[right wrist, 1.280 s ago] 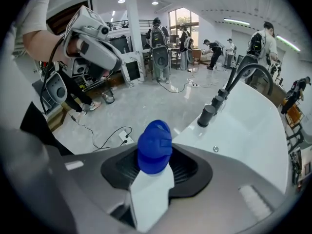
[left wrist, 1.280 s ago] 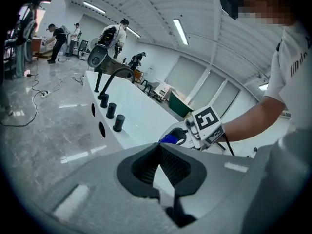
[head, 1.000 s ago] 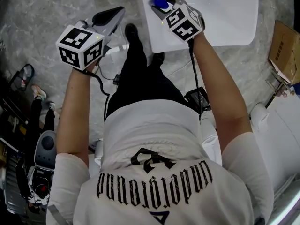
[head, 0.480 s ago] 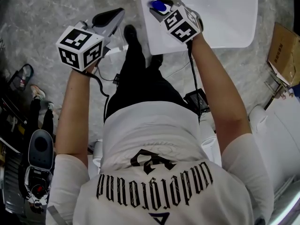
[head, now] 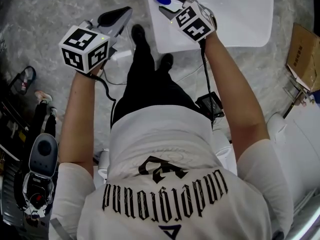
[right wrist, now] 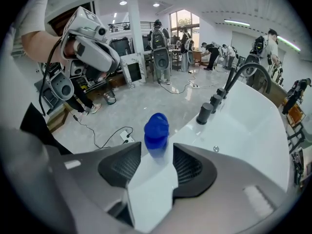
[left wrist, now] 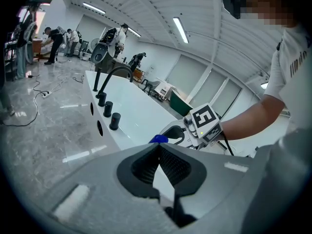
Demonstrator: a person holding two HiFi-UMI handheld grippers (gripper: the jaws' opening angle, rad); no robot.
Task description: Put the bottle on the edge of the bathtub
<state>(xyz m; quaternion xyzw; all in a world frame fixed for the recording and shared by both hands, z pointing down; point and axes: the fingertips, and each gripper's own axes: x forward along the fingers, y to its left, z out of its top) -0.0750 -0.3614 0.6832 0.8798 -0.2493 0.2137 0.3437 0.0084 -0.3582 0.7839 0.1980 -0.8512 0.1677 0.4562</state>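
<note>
Fingers (right wrist: 191,167) of the right gripper (right wrist: 157,155) have just been opening, now spread beside the blue-capped translucent plastic bottle (right wrist: 156,130), upright on the glossy white bathtub edge (right wrist: 229,126), frame centre. Withdraw straight back, clear of it. Left gripper (left wrist: 158,147) fingers pressed together, empty.

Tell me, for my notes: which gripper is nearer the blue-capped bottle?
Right. The right gripper has just been opening its jaws, the bottle between them on the bathtub edge; the left gripper is over the floor, to the bottle's left.
</note>
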